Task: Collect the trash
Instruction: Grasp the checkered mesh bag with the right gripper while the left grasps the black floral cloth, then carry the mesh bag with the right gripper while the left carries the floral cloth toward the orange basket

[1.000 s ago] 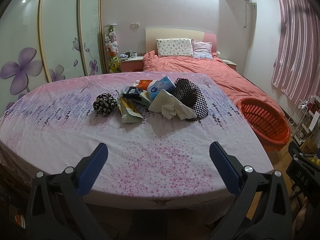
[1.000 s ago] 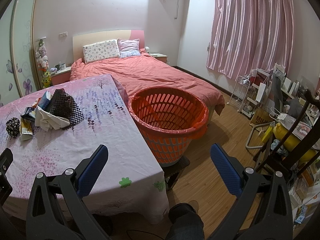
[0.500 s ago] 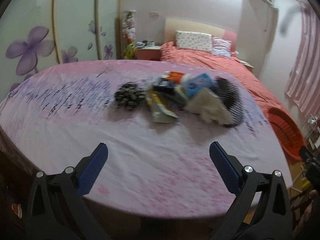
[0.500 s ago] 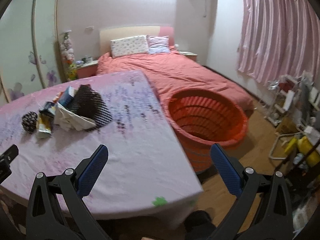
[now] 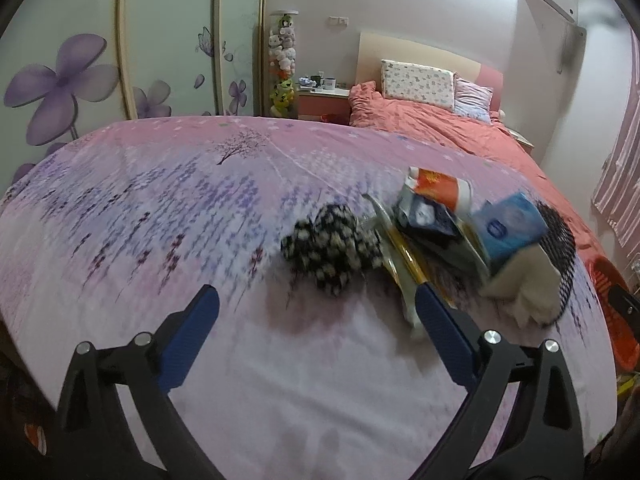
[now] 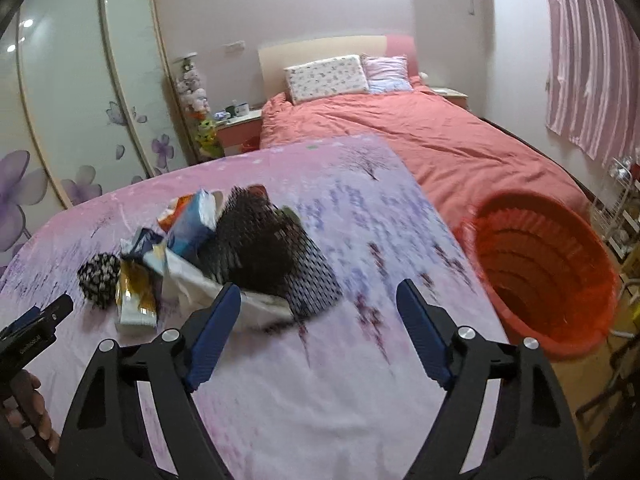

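Note:
A heap of trash lies on the table's pink floral cloth (image 5: 160,208). It holds a black-and-white crumpled ball (image 5: 332,248) (image 6: 100,276), a yellow wrapper (image 5: 404,264) (image 6: 134,300), a blue tissue pack (image 5: 510,228) (image 6: 192,224), an orange packet (image 5: 440,188), white crumpled paper (image 5: 524,284) (image 6: 208,284) and black mesh (image 5: 560,236) (image 6: 264,256). My left gripper (image 5: 316,300) is open just short of the ball, nothing between its fingers. My right gripper (image 6: 318,294) is open with its jaws closing; they are empty, near the mesh and white paper.
An orange laundry basket (image 6: 548,272) (image 5: 612,312) stands on the floor off the table's right edge. Behind are a bed with a red cover (image 6: 420,132), a floral wardrobe (image 5: 80,60) and pink curtains (image 6: 592,60). A hand (image 6: 28,404) holds the left tool.
Both grippers have moved in toward the trash heap. The right view swung left from the basket to the heap, and the right jaws have narrowed. The left jaws stay wide.

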A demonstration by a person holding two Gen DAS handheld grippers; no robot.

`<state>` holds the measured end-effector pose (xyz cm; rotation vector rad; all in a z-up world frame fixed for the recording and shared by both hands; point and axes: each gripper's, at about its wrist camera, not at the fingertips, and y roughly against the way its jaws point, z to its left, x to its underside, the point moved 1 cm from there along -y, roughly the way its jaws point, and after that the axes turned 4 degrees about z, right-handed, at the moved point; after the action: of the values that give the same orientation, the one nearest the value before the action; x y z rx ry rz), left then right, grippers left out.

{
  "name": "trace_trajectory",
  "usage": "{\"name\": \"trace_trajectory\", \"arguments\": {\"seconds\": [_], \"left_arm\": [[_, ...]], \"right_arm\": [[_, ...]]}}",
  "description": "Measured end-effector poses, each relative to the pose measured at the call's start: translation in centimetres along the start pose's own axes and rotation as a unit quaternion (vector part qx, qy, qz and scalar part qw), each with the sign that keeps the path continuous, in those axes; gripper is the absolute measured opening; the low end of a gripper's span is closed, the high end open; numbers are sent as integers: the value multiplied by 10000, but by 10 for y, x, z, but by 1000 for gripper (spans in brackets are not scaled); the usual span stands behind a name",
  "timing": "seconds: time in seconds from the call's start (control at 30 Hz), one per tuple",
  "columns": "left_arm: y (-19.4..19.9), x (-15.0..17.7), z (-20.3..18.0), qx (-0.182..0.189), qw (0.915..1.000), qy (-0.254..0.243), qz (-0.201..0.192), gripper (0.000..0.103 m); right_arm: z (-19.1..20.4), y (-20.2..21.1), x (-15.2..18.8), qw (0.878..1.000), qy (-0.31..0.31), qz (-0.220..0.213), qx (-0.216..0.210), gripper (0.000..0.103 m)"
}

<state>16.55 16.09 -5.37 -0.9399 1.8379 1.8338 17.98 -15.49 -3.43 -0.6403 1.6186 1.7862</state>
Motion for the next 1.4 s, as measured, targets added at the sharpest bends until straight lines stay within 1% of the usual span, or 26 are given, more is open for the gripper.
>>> {"name": "trace_trajectory", "arguments": {"seconds": [0.17, 0.27, 0.37, 0.43, 0.47, 0.5, 0.57, 0.6, 0.63, 0.67, 0.87, 1.03, 1.17, 1.23, 1.33, 1.4], "left_arm": [[-28, -17, -2, 33, 9999, -28, 149, 88], [-44, -23, -4, 87, 9994, -15, 324, 86], [-55, -25, -4, 53, 9991, -42, 418, 85], [-62, -26, -4, 39, 9987, -57, 496, 83], [-66, -26, -4, 50, 9986, -60, 531, 78], [-71, -27, -4, 70, 9983, -60, 574, 74], [-76, -28, -3, 172, 9977, -44, 655, 51], [-77, -28, -2, 243, 9974, -21, 684, 46], [-77, -28, -1, 317, 9972, -8, 682, 36], [-77, -28, -1, 351, 9972, -6, 667, 32], [-68, -32, 2, 371, 9979, -43, 527, 22], [-66, -34, 2, 356, 9981, -93, 500, 21], [-71, -32, 0, 344, 9976, -113, 593, 22], [-73, -32, -1, 340, 9975, -134, 603, 22], [-72, -35, -2, 380, 9975, -147, 572, 16], [-68, -38, -2, 446, 9976, -146, 509, 15]], "right_arm": [[17, -23, -12, 9994, 56, 162, -294, 71], [27, -33, -14, 9990, 175, 219, -348, 67], [34, -43, -16, 9987, 240, 277, -362, 65], [36, -49, -16, 9983, 225, 373, -391, 58], [36, -53, -16, 9978, 207, 465, -436, 52], [35, -56, -17, 9974, 196, 512, -475, 41], [35, -57, -16, 9965, 163, 559, -600, 28], [35, -54, -15, 9963, 160, 537, -646, 19], [35, -52, -15, 9963, 163, 511, -664, 13], [34, -49, -15, 9961, 166, 480, -716, 11], [29, -37, -18, 9960, 154, 341, -814, 8], [22, -28, -22, 9964, 124, 199, -810, 7], [13, -39, -23, 9969, 32, 299, -734, 7], [10, -37, -22, 9971, -15, 250, -723, 7], [5, -27, -29, 9974, -43, 79, -718, 7], [0, -19, -35, 9975, -61, -66, -697, 7]]}}
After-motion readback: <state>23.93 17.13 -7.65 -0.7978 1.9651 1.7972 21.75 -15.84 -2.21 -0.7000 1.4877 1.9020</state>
